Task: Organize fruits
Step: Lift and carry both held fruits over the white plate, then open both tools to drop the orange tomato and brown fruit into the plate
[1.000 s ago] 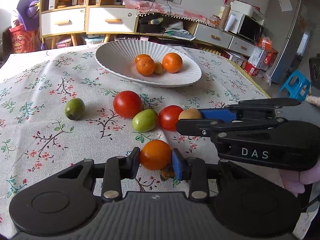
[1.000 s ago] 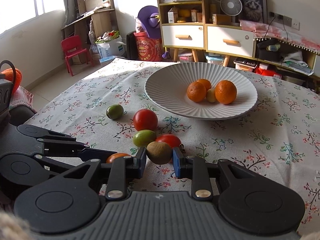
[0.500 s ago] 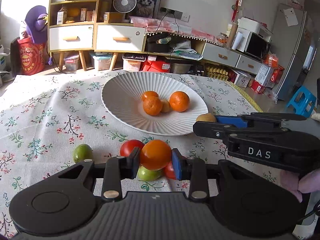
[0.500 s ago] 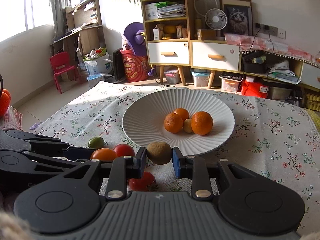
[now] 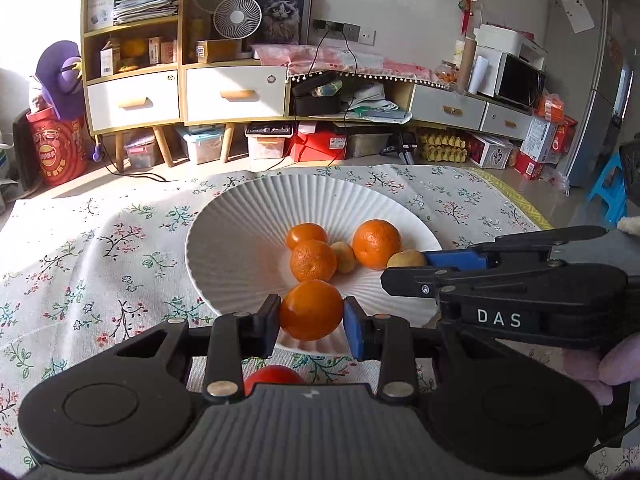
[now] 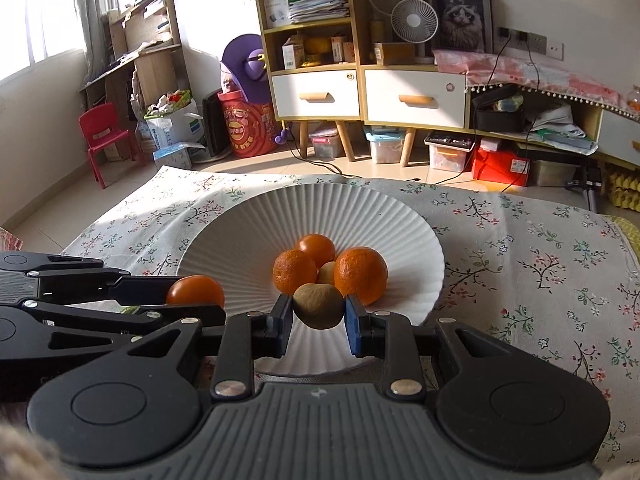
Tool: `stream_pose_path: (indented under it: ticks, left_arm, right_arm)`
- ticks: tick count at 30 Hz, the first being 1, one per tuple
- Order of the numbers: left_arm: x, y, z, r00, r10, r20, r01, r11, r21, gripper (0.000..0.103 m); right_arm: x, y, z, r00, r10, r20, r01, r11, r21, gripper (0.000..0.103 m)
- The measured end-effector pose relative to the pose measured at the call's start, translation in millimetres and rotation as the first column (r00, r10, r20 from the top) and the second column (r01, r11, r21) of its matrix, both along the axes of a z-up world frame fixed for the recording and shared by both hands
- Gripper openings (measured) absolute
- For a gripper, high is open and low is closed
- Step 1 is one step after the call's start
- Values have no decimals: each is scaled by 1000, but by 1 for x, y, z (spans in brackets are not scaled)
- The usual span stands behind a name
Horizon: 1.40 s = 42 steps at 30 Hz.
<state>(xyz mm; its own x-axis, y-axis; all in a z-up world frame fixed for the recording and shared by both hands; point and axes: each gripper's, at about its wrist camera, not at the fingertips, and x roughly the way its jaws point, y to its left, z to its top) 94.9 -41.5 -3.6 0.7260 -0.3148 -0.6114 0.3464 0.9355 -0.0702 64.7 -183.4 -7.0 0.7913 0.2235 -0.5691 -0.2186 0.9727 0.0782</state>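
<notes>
My left gripper (image 5: 311,317) is shut on an orange fruit (image 5: 311,309) and holds it above the near rim of the white ribbed plate (image 5: 240,240). My right gripper (image 6: 318,320) is shut on a brown kiwi (image 6: 318,306), held over the plate (image 6: 240,248) near its front. The plate holds three oranges (image 5: 313,260) and a small yellow-brown fruit (image 5: 345,257). In the left wrist view the right gripper (image 5: 404,270) comes in from the right with the kiwi (image 5: 405,259). In the right wrist view the left gripper (image 6: 200,300) comes in from the left with the orange fruit (image 6: 195,290).
A red tomato (image 5: 272,376) lies on the floral tablecloth (image 5: 80,272) just under my left gripper; a sliver of green fruit (image 6: 130,310) shows behind the left gripper. Cabinets and a shelf stand beyond the table's far edge. The cloth's right edge (image 5: 512,200) drops off to the floor.
Both grippers lifted their fruits off the cloth and moved forward to the plate. The loose tomatoes and green fruits have dropped out of view below.
</notes>
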Motion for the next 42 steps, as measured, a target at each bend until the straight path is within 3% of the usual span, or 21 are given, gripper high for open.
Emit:
stream_pose_path:
  ticks: [5,22,28,33,42]
  left_arm:
    - [9,-1,-7,1000,-9,-13,9,1000,20,41]
    - [14,-1,-6,1000,-12,-21,12,1000,6,42]
    - [8,5,1,1000,-1,-21,1,1000,-17,53]
    - [-4,12,9,1000,2,-12,-3,999,-42,66]
    - [-21,23,16,1000,18,-22,-20,996,-92,80]
  right_arm:
    - [6,-3,-5,999,-21,-44,22,1000,16,25]
    - [9,-1,-3,998,-29,-55,30,999,17,27]
    - [6,-1,5,998,-20,-51,21,1000,22,30]
    - [0,-2,9,999,-18,-48,20,999,40,42]
    - [-14,3,17,999,1,-42,1,999,34,58]
